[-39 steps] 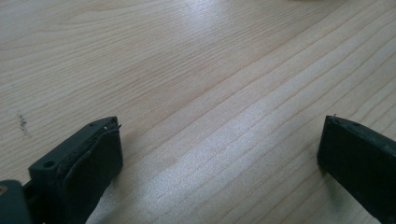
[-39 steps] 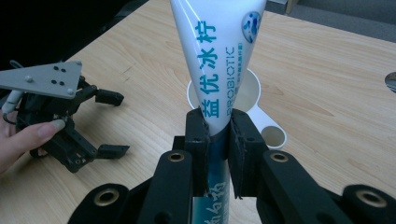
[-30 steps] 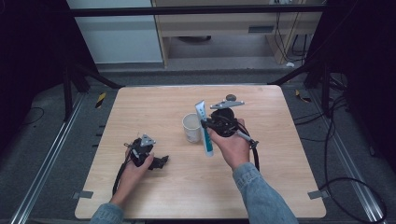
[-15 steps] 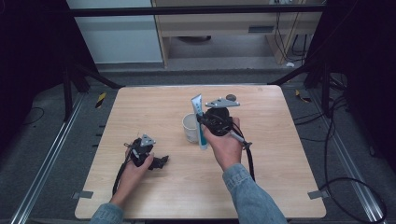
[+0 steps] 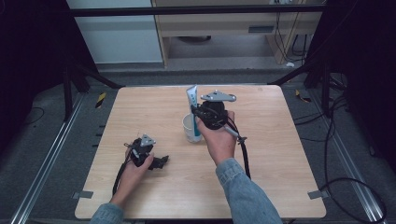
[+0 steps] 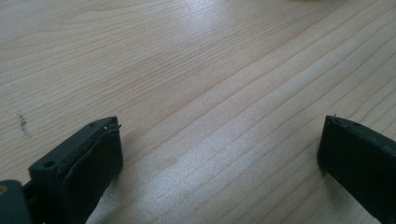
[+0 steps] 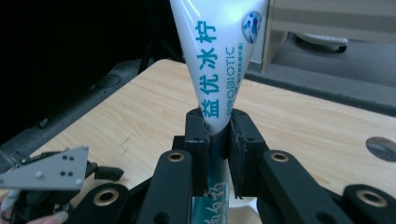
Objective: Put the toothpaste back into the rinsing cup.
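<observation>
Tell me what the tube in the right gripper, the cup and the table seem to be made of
Tube: likely soft plastic, glossy; it shines and pinches flat between the right gripper.
Cup: white, smooth, probably plastic or paper; hard to tell.
Table: pale wood or wood-look laminate with visible grain and a slight sheen.

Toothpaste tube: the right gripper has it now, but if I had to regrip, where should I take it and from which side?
Probably mid-body, where the right gripper clamps the toothpaste tube now. It stands upright with its flat crimped end up, above the white cup. Come level from the person's side, pads on the two broad faces; the tube widens above, so it shouldn't slip down.
</observation>
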A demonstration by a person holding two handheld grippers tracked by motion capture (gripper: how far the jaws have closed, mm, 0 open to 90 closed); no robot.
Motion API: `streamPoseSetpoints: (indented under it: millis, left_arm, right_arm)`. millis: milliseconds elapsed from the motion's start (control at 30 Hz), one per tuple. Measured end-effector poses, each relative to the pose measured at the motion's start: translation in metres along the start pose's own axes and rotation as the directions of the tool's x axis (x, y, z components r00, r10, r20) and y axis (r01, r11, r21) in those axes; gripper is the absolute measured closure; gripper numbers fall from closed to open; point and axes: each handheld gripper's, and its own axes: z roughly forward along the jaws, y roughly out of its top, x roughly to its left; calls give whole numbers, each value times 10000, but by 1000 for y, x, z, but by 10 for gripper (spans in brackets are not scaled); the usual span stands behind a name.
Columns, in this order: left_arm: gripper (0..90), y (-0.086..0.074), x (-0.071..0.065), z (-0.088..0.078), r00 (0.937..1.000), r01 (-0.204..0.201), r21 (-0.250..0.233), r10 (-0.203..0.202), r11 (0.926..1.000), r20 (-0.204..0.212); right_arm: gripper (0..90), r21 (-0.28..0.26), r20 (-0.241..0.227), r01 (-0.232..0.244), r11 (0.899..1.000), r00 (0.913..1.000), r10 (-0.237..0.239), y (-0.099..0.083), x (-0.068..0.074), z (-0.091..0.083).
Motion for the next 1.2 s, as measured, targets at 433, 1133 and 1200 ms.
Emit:
streamPoseSetpoints:
  millis: [433, 1133, 1200]
  left_arm:
    - [0, 0, 0, 0, 10000, -15, 11, 16, 10000, -26]
    - [0, 0, 0, 0, 10000, -24, 32, 24, 10000, -21]
    - [0, 0, 0, 0, 10000, -26, 35, 26, 10000, -20]
  right_arm:
    - [789, -647, 160, -3, 9979, 9999, 13, 27, -4, 9]
    - [788, -1620, 470, 171, 9866, 9988, -96, 34, -14, 32]
    - [788, -1696, 537, 219, 9853, 9985, -130, 33, -14, 33]
